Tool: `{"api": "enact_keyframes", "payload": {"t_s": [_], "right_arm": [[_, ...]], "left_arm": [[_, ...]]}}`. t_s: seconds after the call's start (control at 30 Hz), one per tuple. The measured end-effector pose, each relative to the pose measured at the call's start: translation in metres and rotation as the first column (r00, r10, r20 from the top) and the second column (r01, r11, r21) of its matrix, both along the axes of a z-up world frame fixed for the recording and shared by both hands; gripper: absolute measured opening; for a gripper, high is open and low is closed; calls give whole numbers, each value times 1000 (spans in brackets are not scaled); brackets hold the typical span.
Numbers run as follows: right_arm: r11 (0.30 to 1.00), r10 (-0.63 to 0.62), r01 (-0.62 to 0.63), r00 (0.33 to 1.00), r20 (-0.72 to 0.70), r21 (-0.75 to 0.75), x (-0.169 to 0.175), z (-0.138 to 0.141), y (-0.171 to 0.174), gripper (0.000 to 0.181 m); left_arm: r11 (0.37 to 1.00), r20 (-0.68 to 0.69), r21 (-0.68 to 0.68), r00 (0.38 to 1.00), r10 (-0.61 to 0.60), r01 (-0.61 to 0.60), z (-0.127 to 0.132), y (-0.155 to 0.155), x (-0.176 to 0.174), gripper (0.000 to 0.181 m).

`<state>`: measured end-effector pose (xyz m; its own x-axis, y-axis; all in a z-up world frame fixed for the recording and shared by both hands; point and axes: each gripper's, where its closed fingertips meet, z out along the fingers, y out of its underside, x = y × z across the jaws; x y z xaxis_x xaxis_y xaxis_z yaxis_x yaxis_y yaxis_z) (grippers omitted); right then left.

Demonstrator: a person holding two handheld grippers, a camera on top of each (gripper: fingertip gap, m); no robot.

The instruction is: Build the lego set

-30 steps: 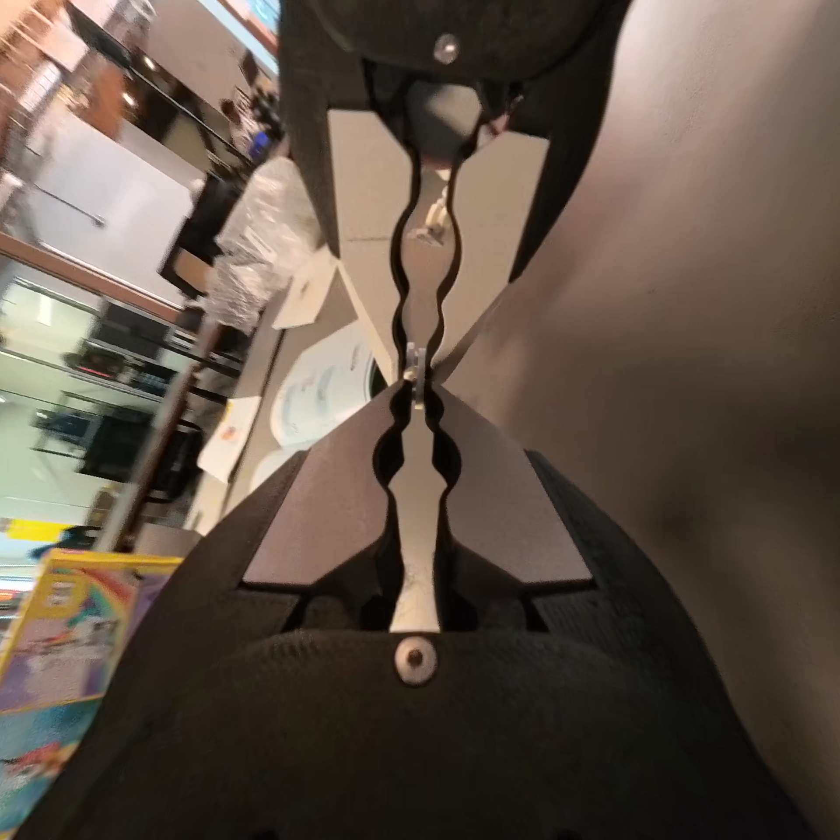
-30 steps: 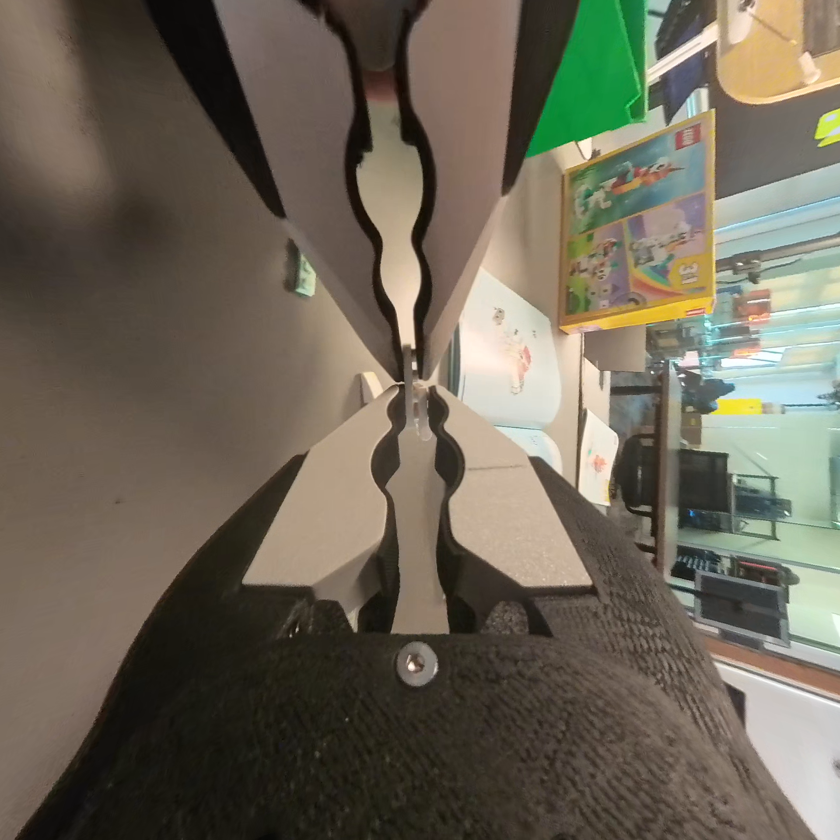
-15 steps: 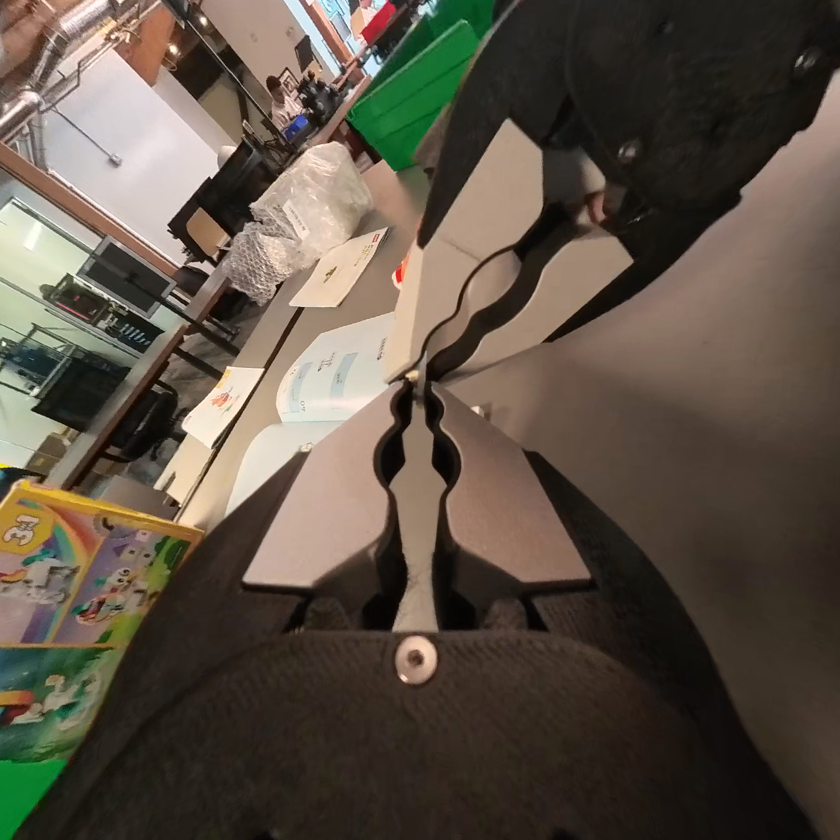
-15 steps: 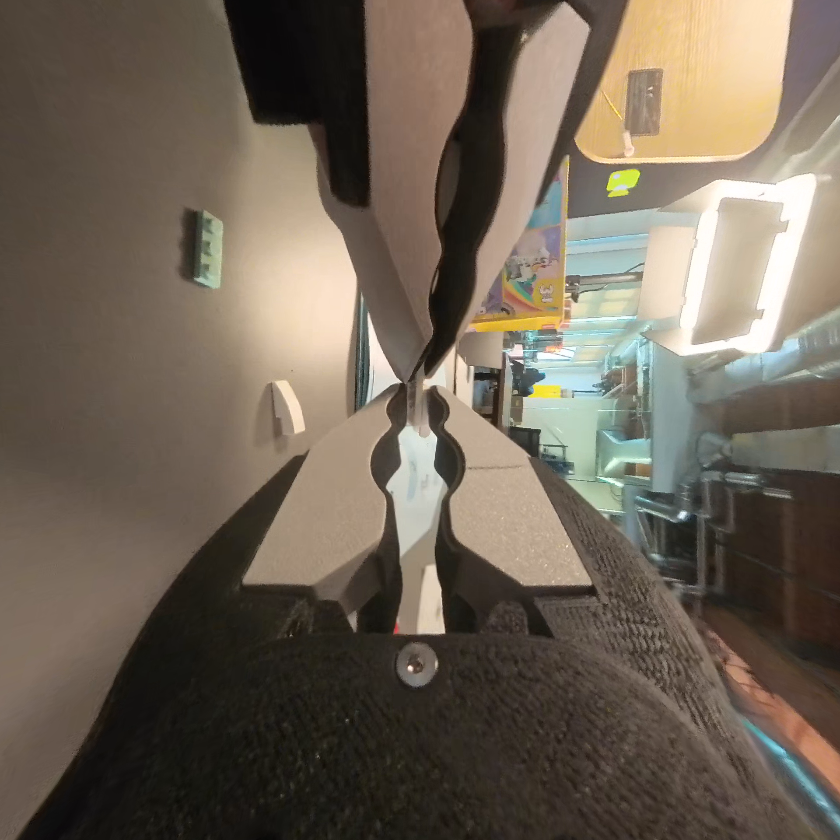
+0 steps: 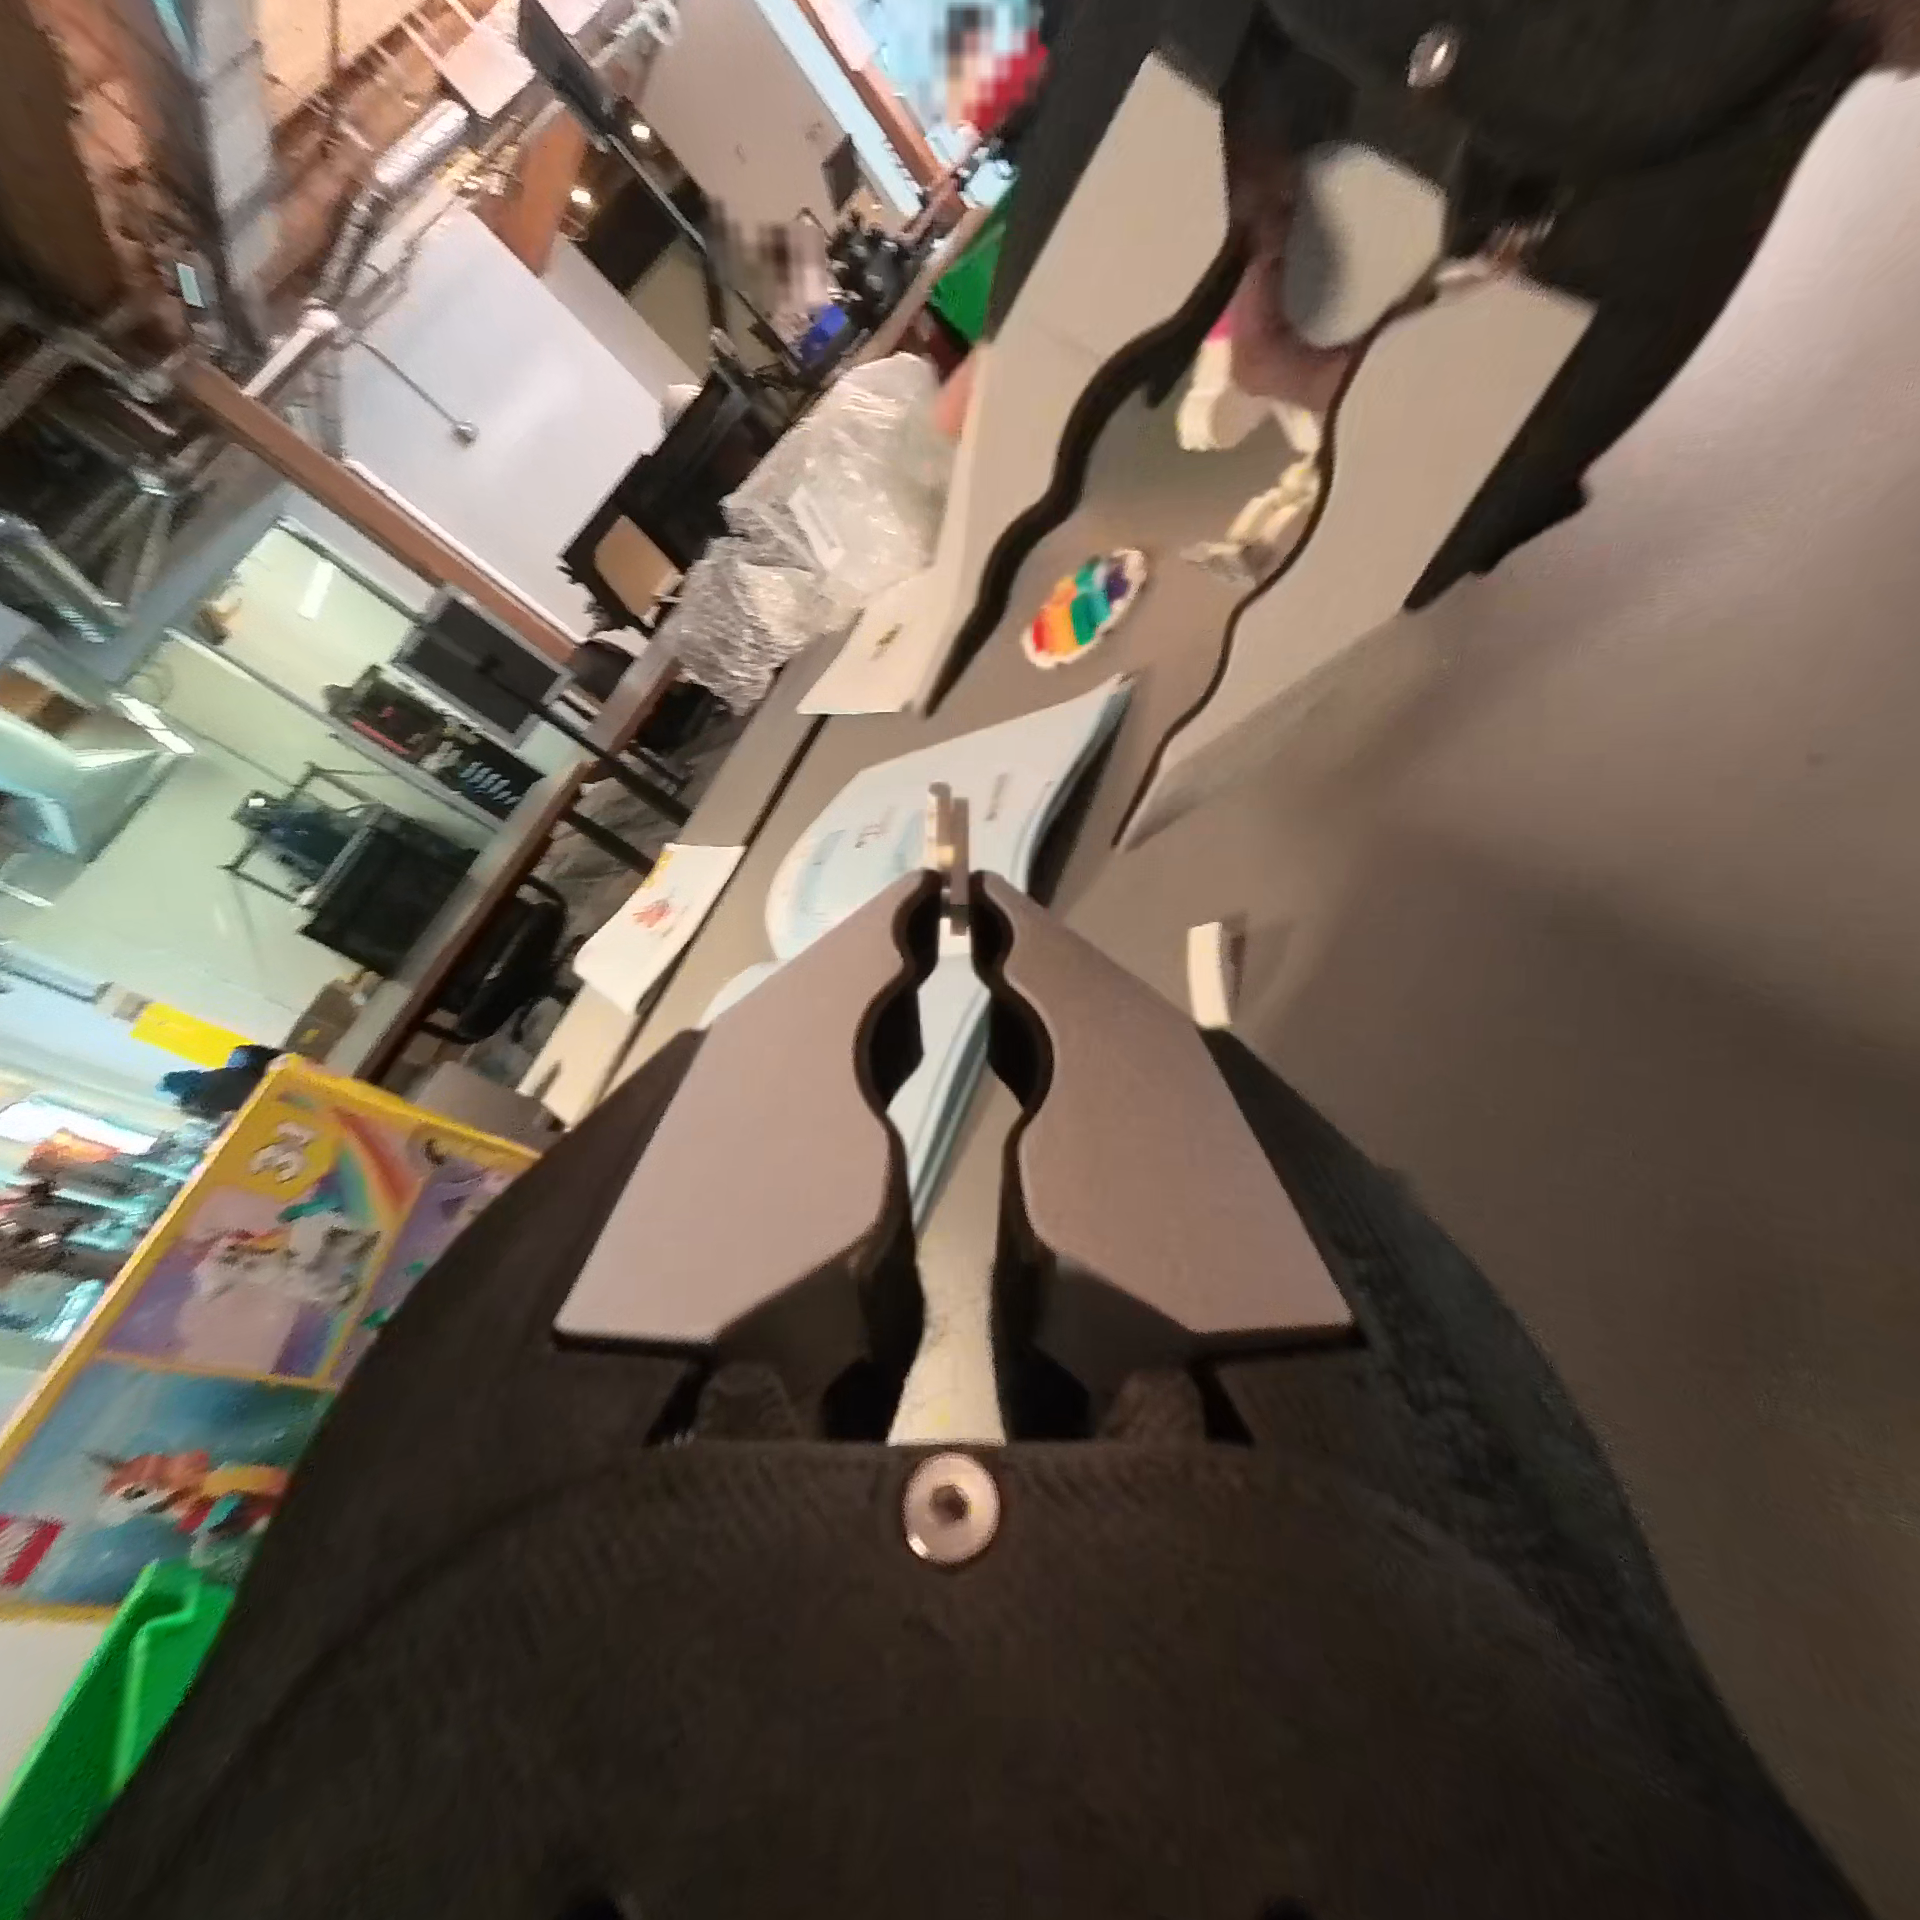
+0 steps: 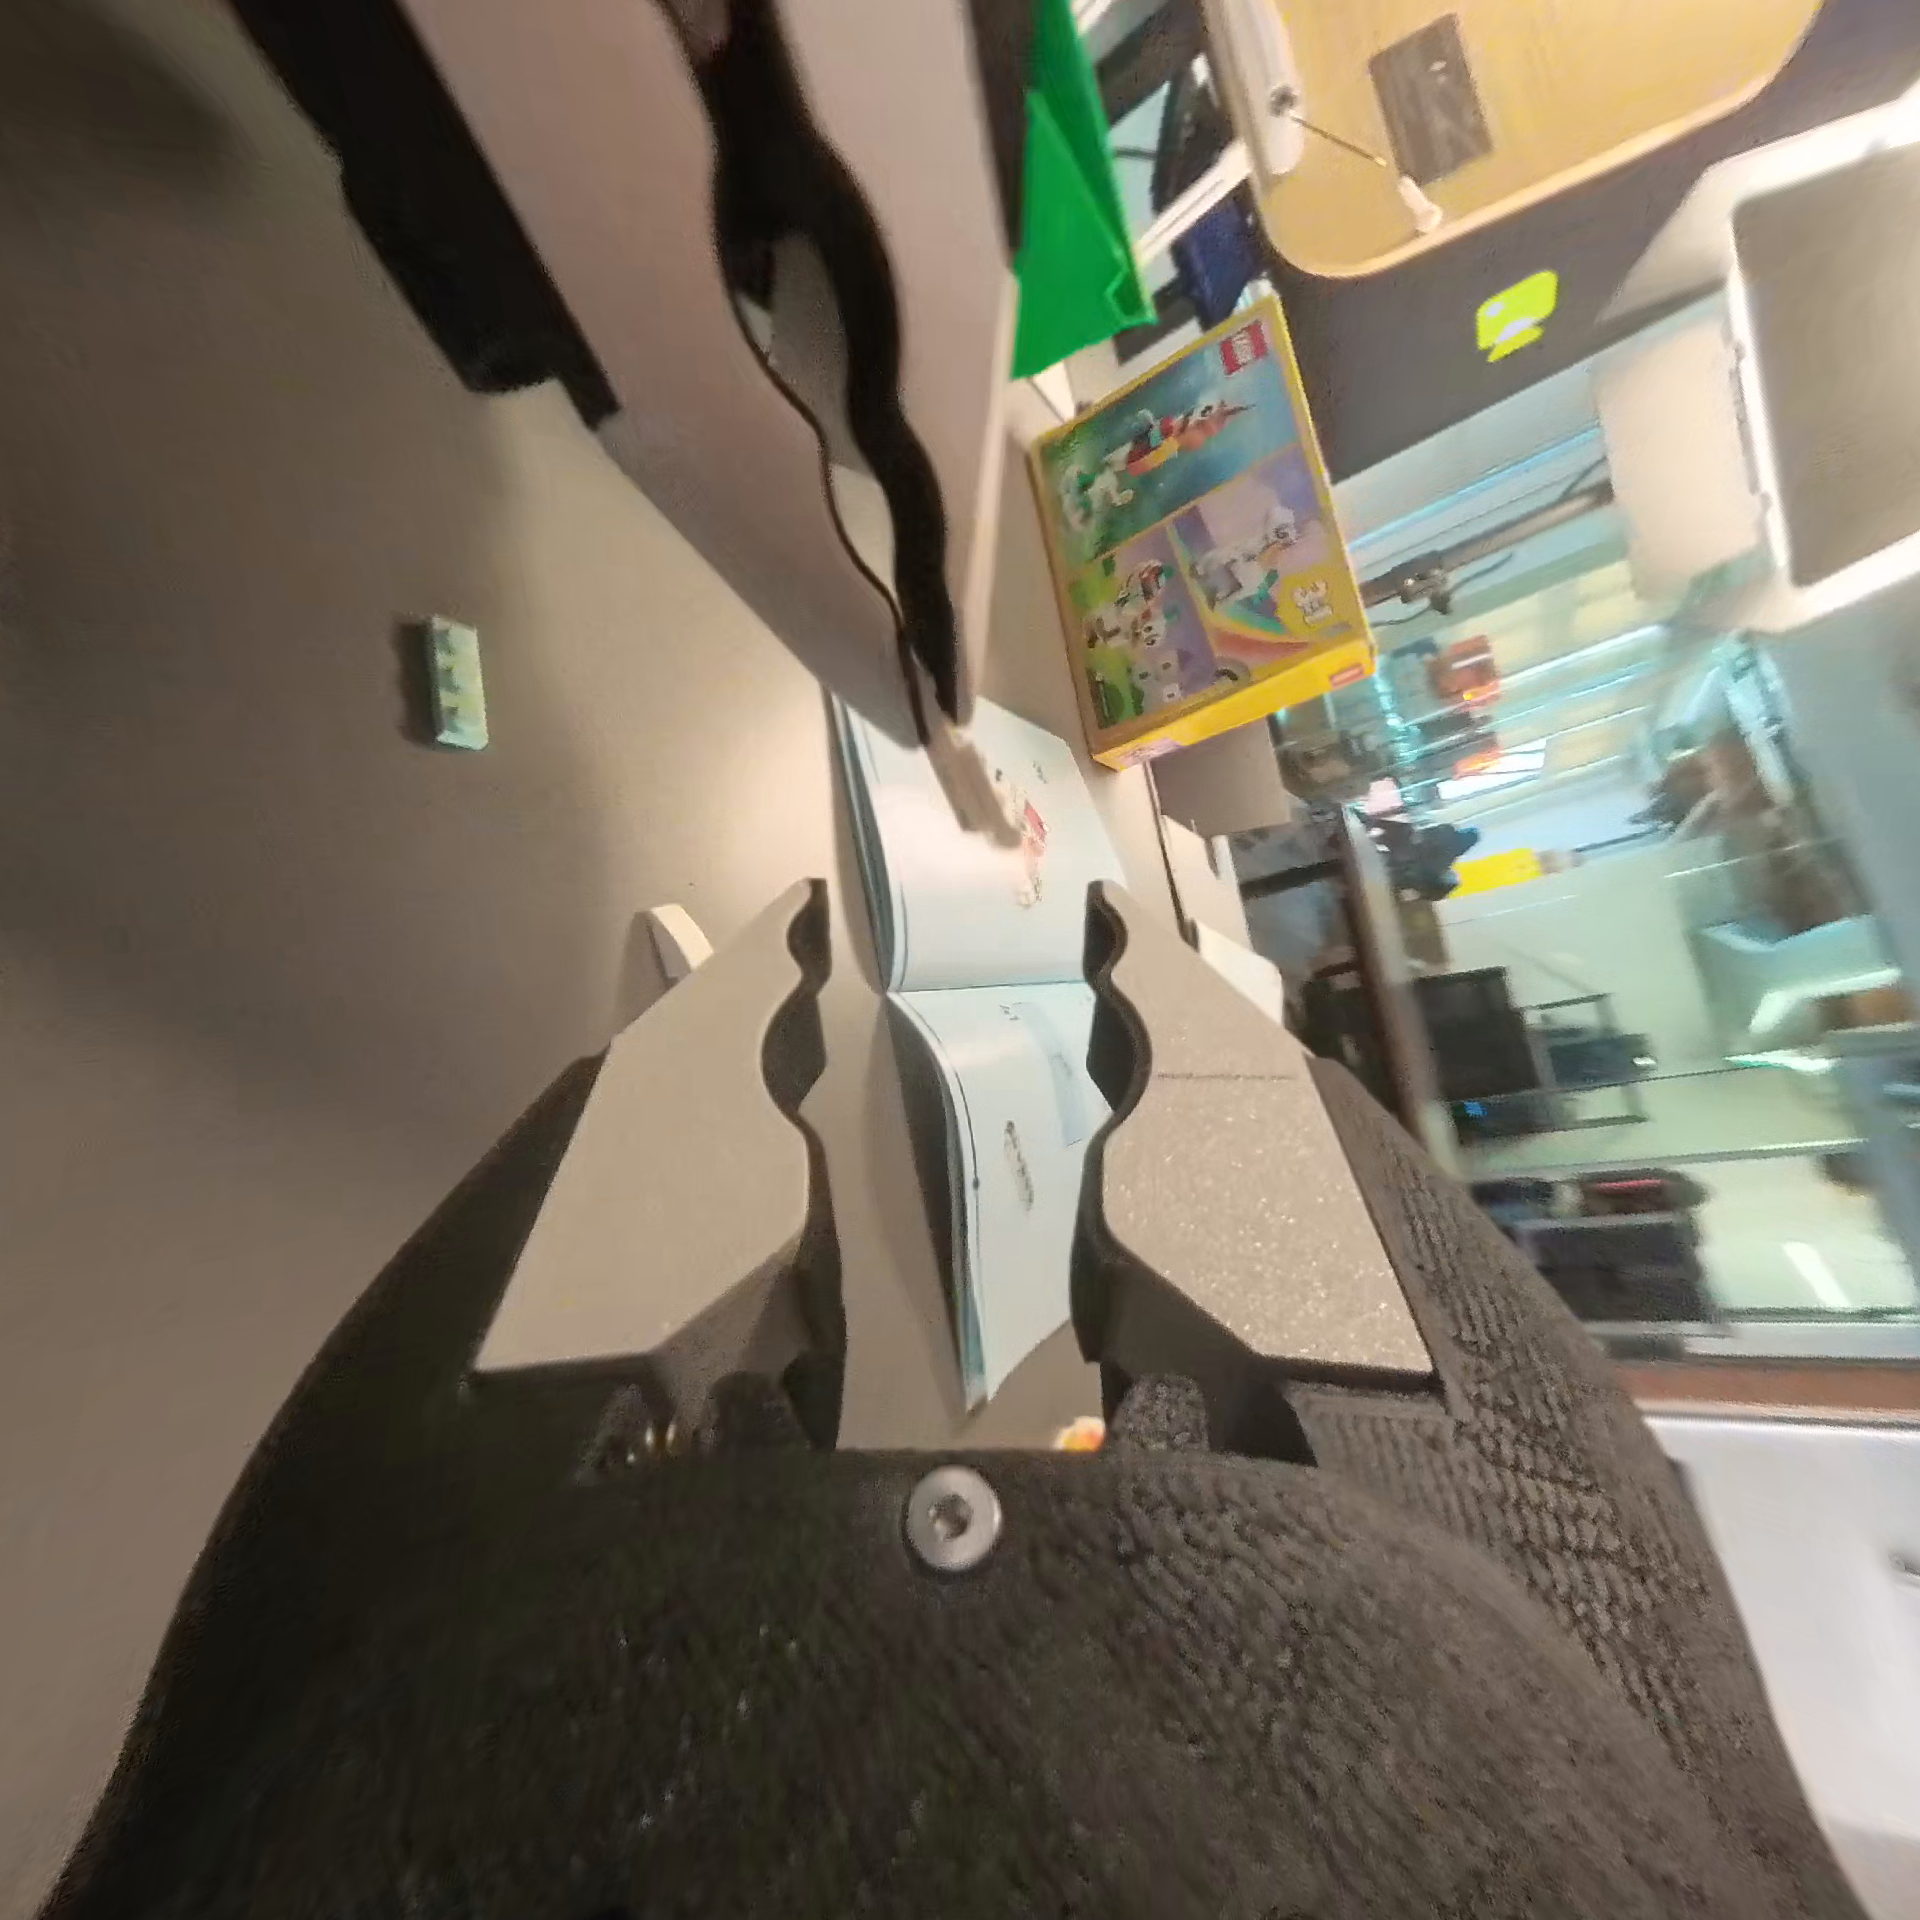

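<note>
Grey and matte, the surface point(image 6: 260, 831) is carrying an open instruction booklet point(image 6: 966, 894), a pale green plate point(image 6: 449, 681) and the set's box point(image 6: 1195, 540). Left gripper point(image 5: 951, 883) is pinching a small grey piece point(image 5: 948, 831) at its jaw tips. Right gripper point(image 6: 951, 914) is hovering with jaws apart, empty. For the next join, keeping that piece square and steady while fetching its mate seems wisest.
</note>
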<state>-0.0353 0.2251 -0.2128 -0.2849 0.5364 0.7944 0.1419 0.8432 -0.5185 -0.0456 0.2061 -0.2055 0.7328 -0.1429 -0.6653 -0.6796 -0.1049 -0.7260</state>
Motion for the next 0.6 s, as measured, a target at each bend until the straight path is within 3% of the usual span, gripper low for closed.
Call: {"api": "enact_keyframes", "payload": {"t_s": [0.07,0.17,0.23,0.37,0.53,0.6], "right_arm": [[984,40,-36,999,22,-176,7,6,1,46],[868,156,-107,986,60,-484,16,16,-10,42],[809,201,-149,979,29,-568,20,26,-12,40],[835,248,-205,969,16,-511,29,29,-14,35],[905,278,-233,957,81,-355,34,12,-23,35],[898,299,-241,948,109,-367,36,8,-27,33]], "left_arm": [[1000,-1,31,1000,2,-2,6,-1,-1,4],[996,-24,72,998,-60,61,10,-5,11,5],[992,-60,90,994,-88,93,11,-7,18,5],[983,-86,75,984,-159,165,7,-10,31,5],[968,-51,84,972,-231,235,8,-14,42,5],[952,-34,111,959,-282,284,13,-19,49,5]]}}
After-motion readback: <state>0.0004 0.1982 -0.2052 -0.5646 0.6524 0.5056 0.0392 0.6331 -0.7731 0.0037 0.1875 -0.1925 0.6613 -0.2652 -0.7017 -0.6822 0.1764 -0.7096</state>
